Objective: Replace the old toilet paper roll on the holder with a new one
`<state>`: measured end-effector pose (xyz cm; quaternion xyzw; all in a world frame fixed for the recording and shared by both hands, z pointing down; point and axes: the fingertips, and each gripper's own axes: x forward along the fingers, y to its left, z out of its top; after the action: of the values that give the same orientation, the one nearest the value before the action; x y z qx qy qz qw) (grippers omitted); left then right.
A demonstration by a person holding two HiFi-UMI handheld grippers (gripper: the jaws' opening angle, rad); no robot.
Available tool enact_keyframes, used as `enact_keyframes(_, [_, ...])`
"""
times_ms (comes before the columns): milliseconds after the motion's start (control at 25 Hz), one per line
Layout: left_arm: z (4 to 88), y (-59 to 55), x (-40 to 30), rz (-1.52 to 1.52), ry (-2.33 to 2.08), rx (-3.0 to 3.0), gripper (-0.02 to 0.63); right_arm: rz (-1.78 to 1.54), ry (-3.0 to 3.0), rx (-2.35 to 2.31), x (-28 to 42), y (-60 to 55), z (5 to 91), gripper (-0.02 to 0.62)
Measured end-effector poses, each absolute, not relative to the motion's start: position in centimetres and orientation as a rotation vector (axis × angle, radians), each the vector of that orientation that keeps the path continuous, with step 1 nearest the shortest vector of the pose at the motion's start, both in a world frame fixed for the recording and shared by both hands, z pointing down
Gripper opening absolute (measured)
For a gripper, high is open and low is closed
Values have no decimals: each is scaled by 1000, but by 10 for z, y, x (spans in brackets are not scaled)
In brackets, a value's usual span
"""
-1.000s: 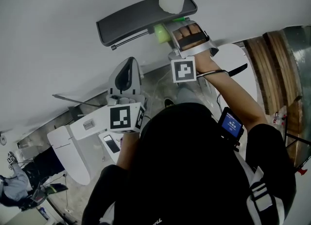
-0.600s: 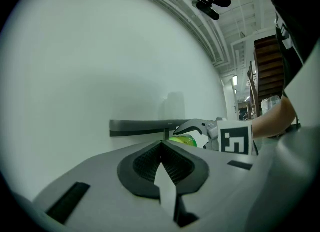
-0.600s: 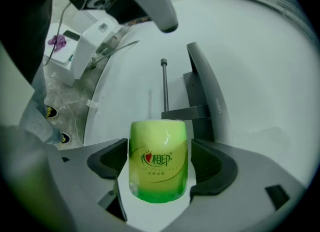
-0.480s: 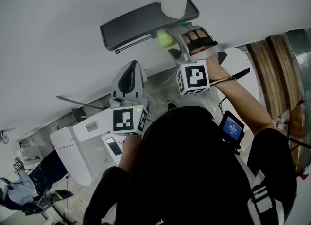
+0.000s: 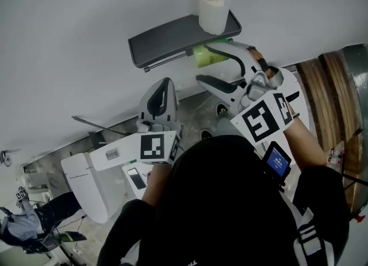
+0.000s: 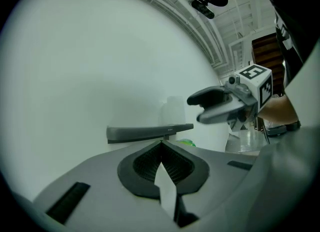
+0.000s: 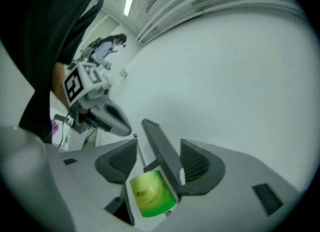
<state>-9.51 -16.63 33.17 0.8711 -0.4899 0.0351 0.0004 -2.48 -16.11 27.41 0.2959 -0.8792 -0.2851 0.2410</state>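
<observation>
While the left gripper (image 6: 161, 146) hangs low at centre-left of the head view, jaws pressed together at the tips, the right gripper (image 6: 196, 109) is up by the holder (image 5: 172, 41) at the top of the frame. Its jaws stand spread and have just been closing a little. In its own view the shelf edge and the green roll (image 7: 150, 196) show between them, but neither pad presses on anything. A white sliver (image 6: 166, 191) sits between the left jaws nearer the camera, and I can't say whether it is a paper scrap or only light through the gap.

A white roll (image 5: 213, 11) stands upright on top of the holder's shelf, toward its right end. The green roll, with a red mark on it, hangs just under the shelf at that same end, where the bar (image 5: 164, 59) runs. It seems to sit on the bar, though the mounting itself is hidden.

How far along this is depends on which roll is the old one, and nothing here tells me. If the green one is old, the swap lies ahead, with the fresh white one on top. If the green one is new, it hangs where it belongs, the white one is parked above, and little is left. Either reading fits. The right gripper is nearest the green roll, so I'd guess that is its business.
</observation>
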Motion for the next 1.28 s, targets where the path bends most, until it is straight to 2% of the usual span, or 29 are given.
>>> enact_keyframes(80, [333, -166, -95, 110, -1537, 2737, 22, -798, -2492, 977, -8, -164, 241, 169])
enact_keyframes(120, [333, -167, -95, 113, -1537, 2734, 21, -772, -2538, 1073, 4, -166, 230, 121])
enact_keyframes(240, [337, -170, -96, 125, -1549, 2721, 23, -633, -2717, 1345, 38, -170, 204, 53])
enact_keyframes(480, [336, -168, -93, 110, -1548, 2737, 21, -243, -2925, 1635, 101, -181, 208, 40])
enact_keyframes(800, [338, -167, -84, 118, -1522, 2753, 22, 244, -2721, 1837, 142, -196, 307, 39])
enact_keyframes(960, [345, -174, -80, 130, -1518, 2756, 23, 312, -2674, 1831, 146, -198, 337, 38])
enact_keyframes(1280, [347, -176, -75, 134, -1497, 2760, 21, 273, -2657, 1818, 145, -200, 336, 38])
